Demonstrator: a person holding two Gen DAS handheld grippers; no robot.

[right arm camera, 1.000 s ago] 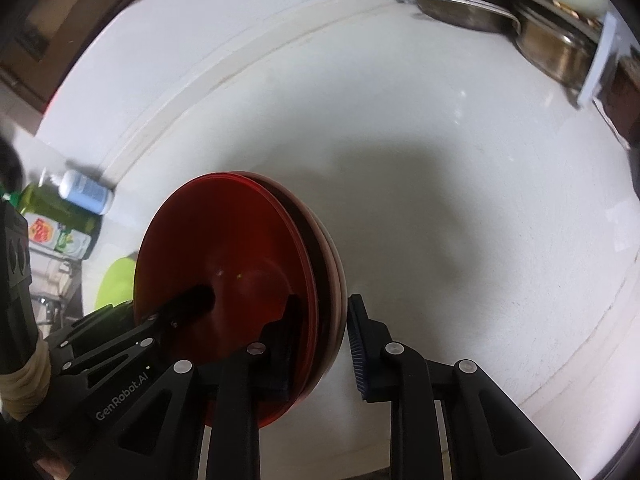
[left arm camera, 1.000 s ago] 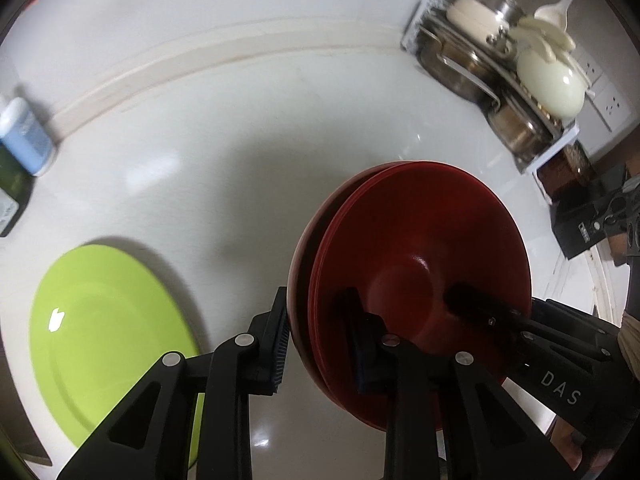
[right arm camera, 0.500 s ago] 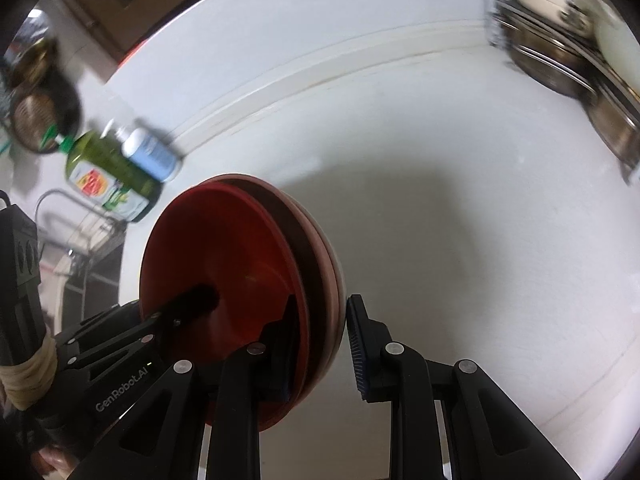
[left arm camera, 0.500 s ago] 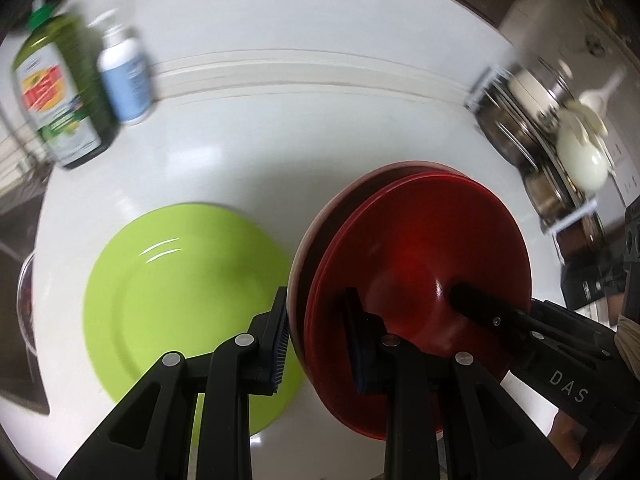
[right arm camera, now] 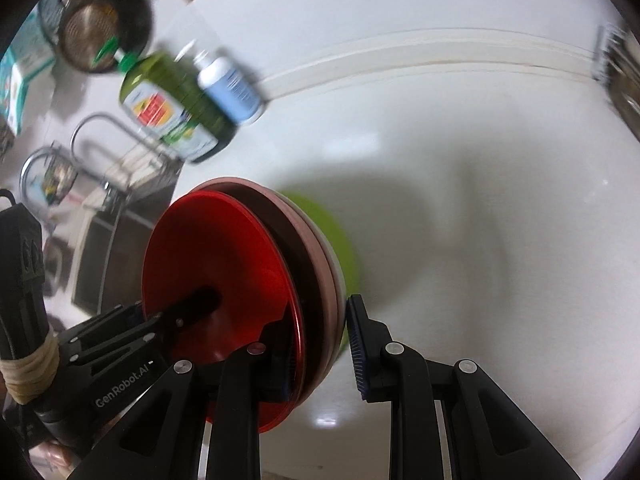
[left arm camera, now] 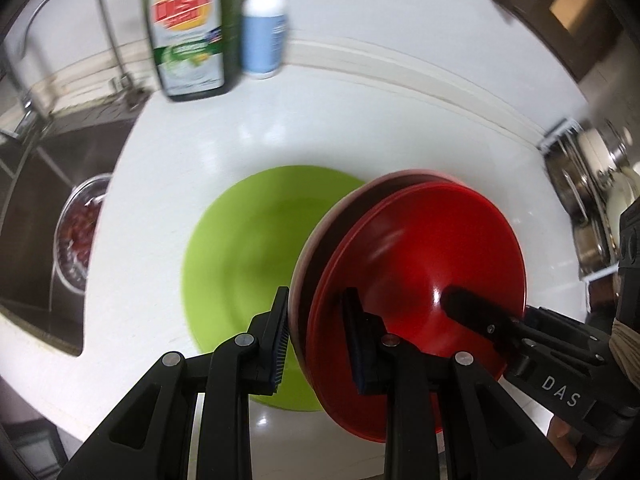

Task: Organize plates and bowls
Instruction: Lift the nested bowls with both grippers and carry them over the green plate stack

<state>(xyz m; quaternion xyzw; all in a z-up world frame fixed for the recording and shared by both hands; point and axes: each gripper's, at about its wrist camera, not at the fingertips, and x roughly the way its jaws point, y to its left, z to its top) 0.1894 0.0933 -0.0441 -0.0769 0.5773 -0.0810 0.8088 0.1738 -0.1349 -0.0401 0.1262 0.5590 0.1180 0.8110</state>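
1. Now looking at a stack (left arm camera: 420,260) of three dishes: red in front, dark in the middle, pink at the back.
2. Held up in the air and tipped on its edge, not touching the bench (left arm camera: 320,128).
3. Pinched on one rim by the left gripper (left arm camera: 318,344), clamped tight on all three dishes at once.
4. Pinched on the other rim by the right gripper (right arm camera: 318,352), clamped the same way.
5. Grabbed from two sides, most likely to keep the stack from slipping or coming apart.
6. Hanging over one side of the green plate (left arm camera: 240,240), with that plate lying flat on the bench.
7. Probably meant to go down onto the green plate, big dish under and small ones on top.
8. Kept well away from the sink (left arm camera: 40,220) on one side, the two bottles (left arm camera: 188,28) at the back and the rack of pots (left arm camera: 592,200) on the other side, so no bumps.
9. Next, best to tip the stack flat, centre it over the green plate, lower it slowly, and only then let go.
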